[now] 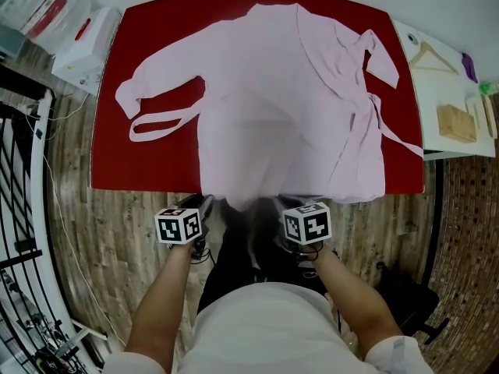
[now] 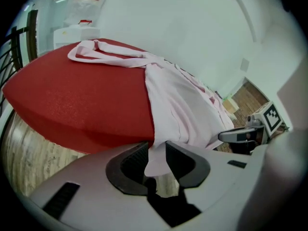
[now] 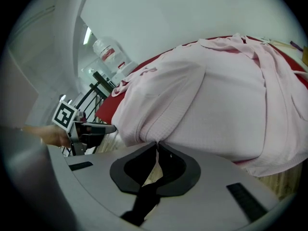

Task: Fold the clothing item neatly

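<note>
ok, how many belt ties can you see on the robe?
2. The left tie lies looped on the red table below the spread sleeve; the right tie trails from the robe waist to the table's right edge. Fabric may hide more.

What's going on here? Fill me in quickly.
A person stands at a red table with a gripper in each hand. A pink robe lies spread across the table, its near hem hanging over the edge. The right gripper is shut on that hem. The left gripper has the hem hanging between its fingers, which stand apart.
</note>
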`<control>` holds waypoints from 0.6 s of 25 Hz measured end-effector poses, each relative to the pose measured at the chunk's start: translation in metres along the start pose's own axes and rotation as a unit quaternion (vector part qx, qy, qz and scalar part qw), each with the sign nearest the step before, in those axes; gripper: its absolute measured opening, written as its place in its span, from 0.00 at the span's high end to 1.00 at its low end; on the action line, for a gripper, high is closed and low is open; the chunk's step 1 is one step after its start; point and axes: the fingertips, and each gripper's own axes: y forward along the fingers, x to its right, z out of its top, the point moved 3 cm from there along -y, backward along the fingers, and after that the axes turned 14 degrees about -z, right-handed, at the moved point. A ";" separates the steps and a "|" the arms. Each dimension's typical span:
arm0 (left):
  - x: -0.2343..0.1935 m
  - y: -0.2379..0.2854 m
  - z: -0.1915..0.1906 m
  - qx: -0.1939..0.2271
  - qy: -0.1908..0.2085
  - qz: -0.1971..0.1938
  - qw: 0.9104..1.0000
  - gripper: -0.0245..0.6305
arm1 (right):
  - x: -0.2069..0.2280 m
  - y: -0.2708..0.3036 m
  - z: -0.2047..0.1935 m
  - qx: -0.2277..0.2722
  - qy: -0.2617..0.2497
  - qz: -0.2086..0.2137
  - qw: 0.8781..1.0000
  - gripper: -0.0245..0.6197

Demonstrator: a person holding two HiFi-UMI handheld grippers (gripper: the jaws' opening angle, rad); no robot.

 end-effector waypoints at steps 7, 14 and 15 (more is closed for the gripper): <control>-0.001 -0.009 -0.002 0.007 0.015 0.000 1.000 0.95 | 0.020 -0.020 0.003 0.031 -0.019 -0.022 0.999 0.93; -0.001 -0.013 -0.005 0.004 0.011 -0.002 1.000 0.95 | 0.055 -0.038 0.002 0.040 -0.003 -0.049 0.998 0.93; -0.001 -0.013 -0.005 0.003 0.011 -0.002 1.000 0.95 | 0.057 -0.041 0.002 0.039 -0.002 -0.050 0.998 0.93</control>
